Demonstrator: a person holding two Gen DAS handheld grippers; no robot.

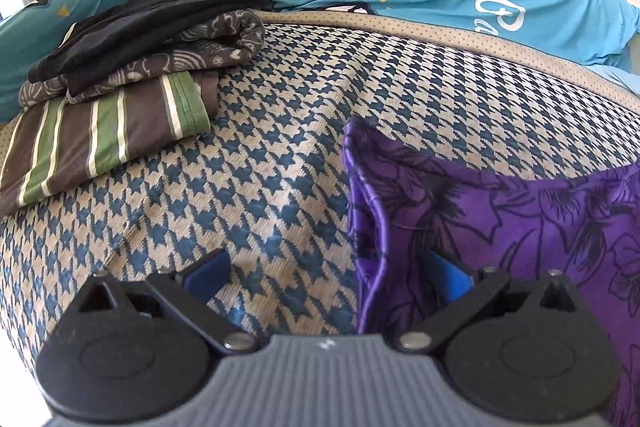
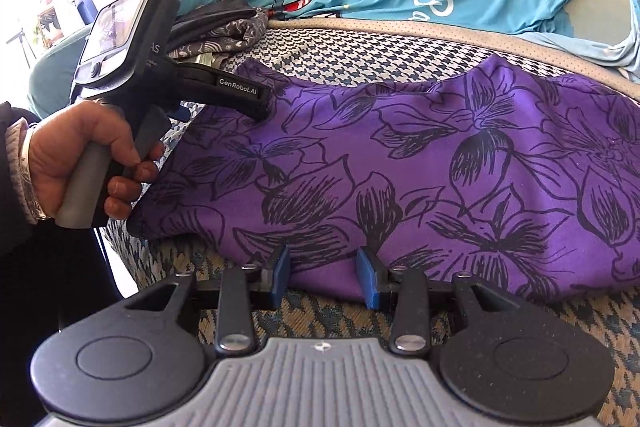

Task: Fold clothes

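The left gripper (image 1: 326, 273) is spread wide, its right-hand blue pad (image 1: 446, 277) against the edge of the purple garment with black flower print (image 1: 500, 211), which lies on the blue-and-cream houndstooth surface (image 1: 240, 167). The right gripper (image 2: 324, 277) is parted at the garment's near hem, which lies between its pads. Ahead-left of the left gripper sits a stack of folded clothes (image 1: 132, 75).

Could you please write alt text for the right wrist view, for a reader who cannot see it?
A purple floral-print garment lies spread on a blue-and-white houndstooth bed cover, with the open right claw at its near edge. At left, a hand holds the left claw over the garment's far-left end.
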